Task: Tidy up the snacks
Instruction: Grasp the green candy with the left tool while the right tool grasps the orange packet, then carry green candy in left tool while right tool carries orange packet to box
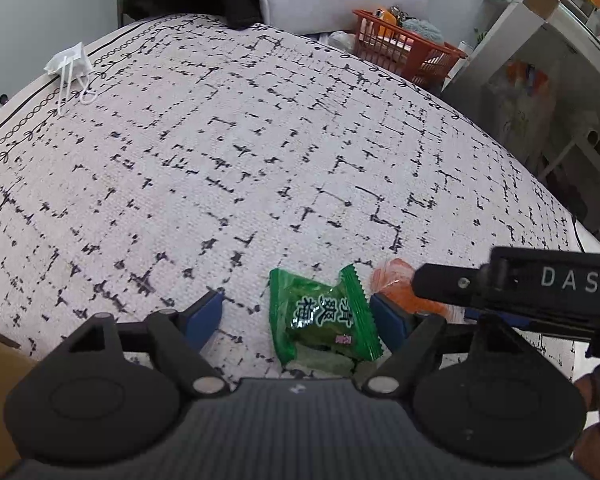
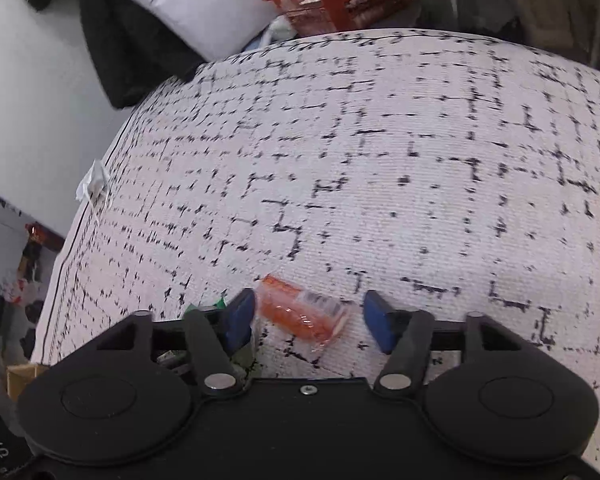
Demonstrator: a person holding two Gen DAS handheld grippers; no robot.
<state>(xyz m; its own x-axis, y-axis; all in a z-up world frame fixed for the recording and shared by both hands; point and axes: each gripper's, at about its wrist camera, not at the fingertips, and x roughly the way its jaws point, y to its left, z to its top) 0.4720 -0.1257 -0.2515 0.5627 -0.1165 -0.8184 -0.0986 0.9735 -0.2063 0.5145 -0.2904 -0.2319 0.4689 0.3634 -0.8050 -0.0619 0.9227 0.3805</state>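
Left wrist view. The left gripper (image 1: 298, 316) stands apart over the patterned tablecloth (image 1: 260, 140), its blue pads (image 1: 206, 314) clear of any object. A green candy packet (image 1: 324, 318) lies between the jaws, nearer the pad at 3 o'clock and not pressed by either; it bears green Chinese characters that I cannot make out with certainty. At 3 o'clock, an orange snack packet (image 1: 396, 284) lies just beside the green one, partly hidden behind the right gripper's black body, which is lettered "DAS". A folded face mask (image 1: 70, 62) sits at 10 o'clock; an orange basket (image 1: 404, 46) at 1 o'clock, beyond the table edge.

Right wrist view. The right gripper (image 2: 310, 316) is also open — the orange snack packet (image 2: 304, 312) lies slantwise between its pads, untouched. Its label is too small to read.

Risk, as a judgement: the two grippers work almost side by side, so closing either may knock the neighbouring packet or the other tool; a slanted, slippery wrapper may also squirt out of the pads.
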